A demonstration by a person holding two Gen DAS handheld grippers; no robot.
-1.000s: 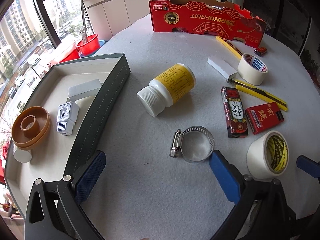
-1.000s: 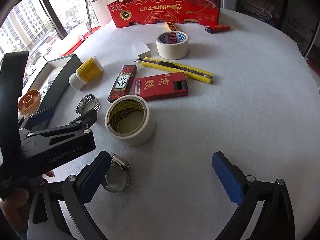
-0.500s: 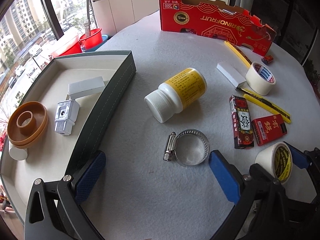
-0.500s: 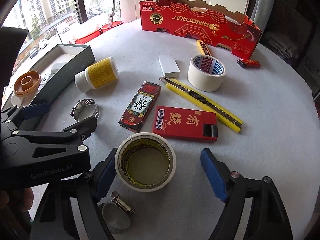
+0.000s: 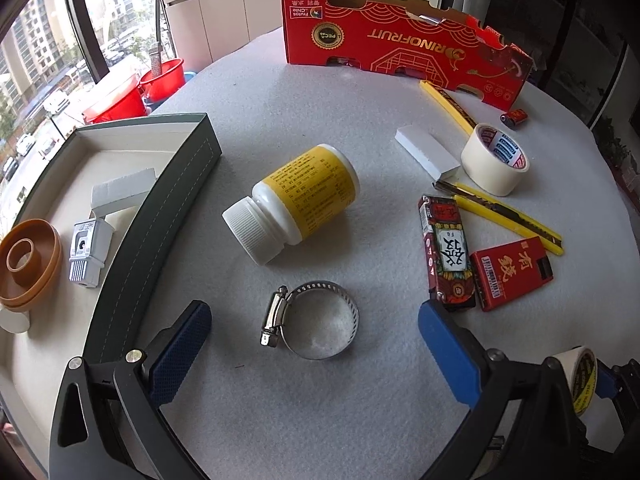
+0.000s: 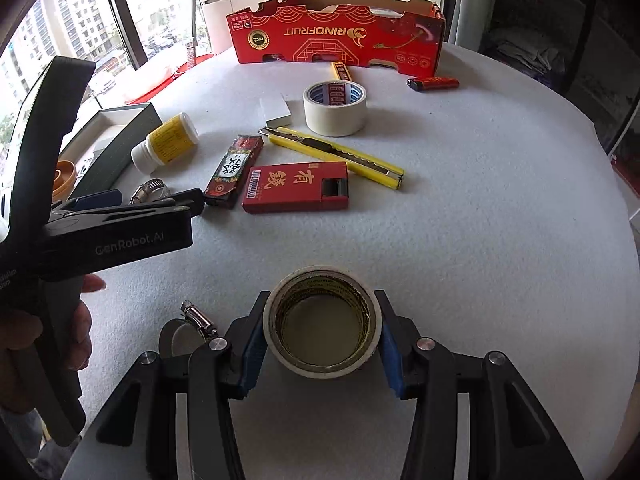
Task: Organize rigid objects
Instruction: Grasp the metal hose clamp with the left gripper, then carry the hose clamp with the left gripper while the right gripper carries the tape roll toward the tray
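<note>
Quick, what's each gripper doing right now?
Left gripper: open, holding nothing.
Right gripper: jaws just closed on the tape roll.

On the surface (image 5: 320, 420), a hose clamp (image 5: 312, 322) lies between the spread jaws of the left claw (image 5: 316, 354), with a bottle (image 5: 294, 204) on its side just behind it and a tray (image 5: 168, 216) to their left holding a round dish (image 5: 28, 264), an adapter (image 5: 86, 252) and a small block (image 5: 120, 192). Right of the bottle lie two flat boxes (image 5: 448, 256) side by side, a utility knife (image 5: 504, 212), an eraser (image 5: 426, 152) and a tape roll (image 5: 494, 160), with a cardboard box (image 5: 404, 46) standing at the far edge. Nearest, a second tape roll (image 6: 322, 322) sits between the jaws of the right claw (image 6: 322, 338), its pads against the roll's sides, and another clamp (image 6: 188, 328) lies just left of it.
</note>
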